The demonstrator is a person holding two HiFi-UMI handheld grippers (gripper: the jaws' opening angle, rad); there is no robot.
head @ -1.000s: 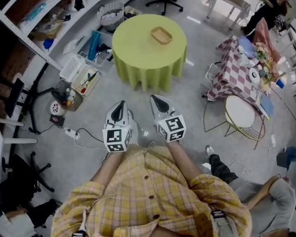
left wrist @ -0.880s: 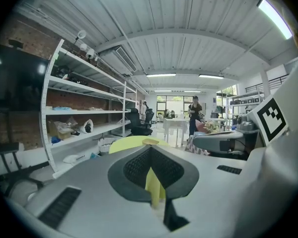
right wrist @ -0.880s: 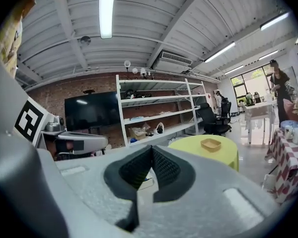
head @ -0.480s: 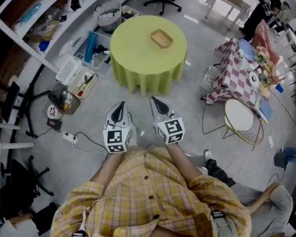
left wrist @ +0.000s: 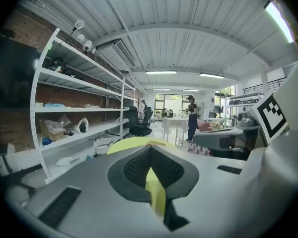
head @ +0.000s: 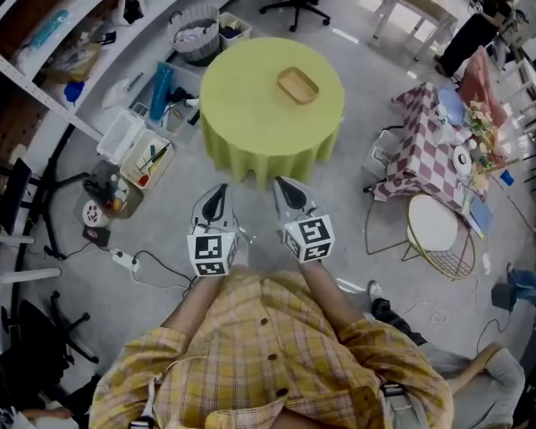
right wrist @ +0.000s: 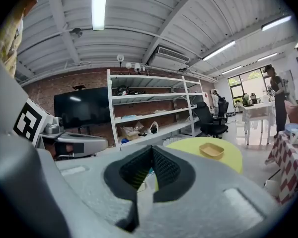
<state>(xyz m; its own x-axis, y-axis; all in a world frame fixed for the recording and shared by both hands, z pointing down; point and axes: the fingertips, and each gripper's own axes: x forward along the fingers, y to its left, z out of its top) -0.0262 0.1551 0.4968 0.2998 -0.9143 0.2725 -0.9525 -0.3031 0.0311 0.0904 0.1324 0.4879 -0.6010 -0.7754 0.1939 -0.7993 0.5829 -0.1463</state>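
A big room has a grey floor (head: 348, 213), and on it stands a round desk (head: 250, 105) with a yellow-green cloth. A small tan tray (head: 297, 85) sits on the desk, well apart from the claws. The left claw (head: 217, 197) and the right claw (head: 284, 189) are side by side above the floor, near the desk's edge, pointing at it. Both claws are closed at the tips. They hold nothing and touch nothing.

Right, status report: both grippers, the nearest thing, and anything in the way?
Left gripper, right gripper: both shut, nothing held. Round table ahead, tray on it, untouched. Floor between; crates and cables off left.
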